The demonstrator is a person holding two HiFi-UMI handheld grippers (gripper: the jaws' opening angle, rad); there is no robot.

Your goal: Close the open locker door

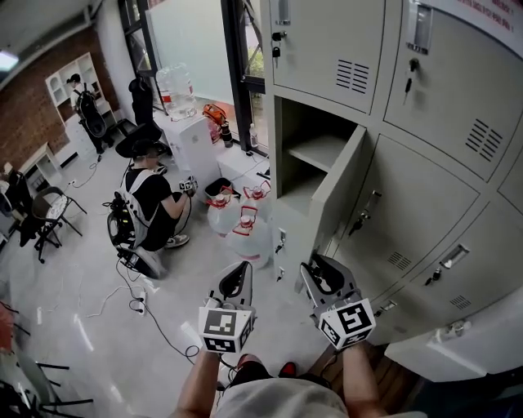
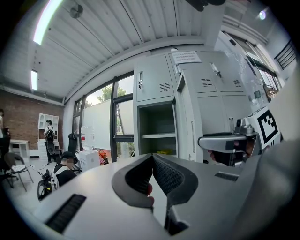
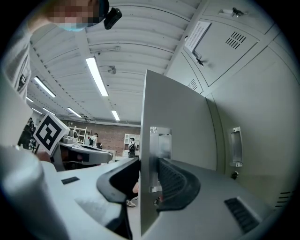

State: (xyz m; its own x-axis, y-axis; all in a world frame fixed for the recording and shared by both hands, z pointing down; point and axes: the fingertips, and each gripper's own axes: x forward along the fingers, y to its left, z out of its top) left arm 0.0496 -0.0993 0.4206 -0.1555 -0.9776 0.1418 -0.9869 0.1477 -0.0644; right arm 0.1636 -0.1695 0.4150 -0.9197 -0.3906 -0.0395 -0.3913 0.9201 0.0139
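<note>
While searching for readable writing, finding almost none. Seeing only black-and-white square patterns, no letters, on the marker cubes [image 1: 225, 331] of both tools. Noticing a white paper sheet [image 2: 186, 57] stuck high on the pale grey metal lockers [image 2: 220, 93], with print too small for reading. Noticing also some red lettering [image 1: 482, 6] at the top right of the head view, being cut off by the frame edge and not legible.

Looking into the open compartment [image 1: 315, 155] in the left column, under a closed locker with keys hanging in its lock: making out one shelf, the rest being partly covered by the door in the head view. Spotting something yellowish on the compartment floor in the left gripper view, too small for telling.

Clamping the free edge of the open pale grey metal locker door [image 1: 335, 192] with the right gripper [image 3: 147, 161], jaws at a middle gap, one pad pressing on each face, right at the shiny metal latch plate [image 3: 159, 140]. Door standing swung out toward the person, hinged at the right of the compartment.

Holding the left gripper [image 2: 151, 157] with jaw tips together, empty, just beside the right gripper [image 1: 317, 263] and apart from the door.
</note>
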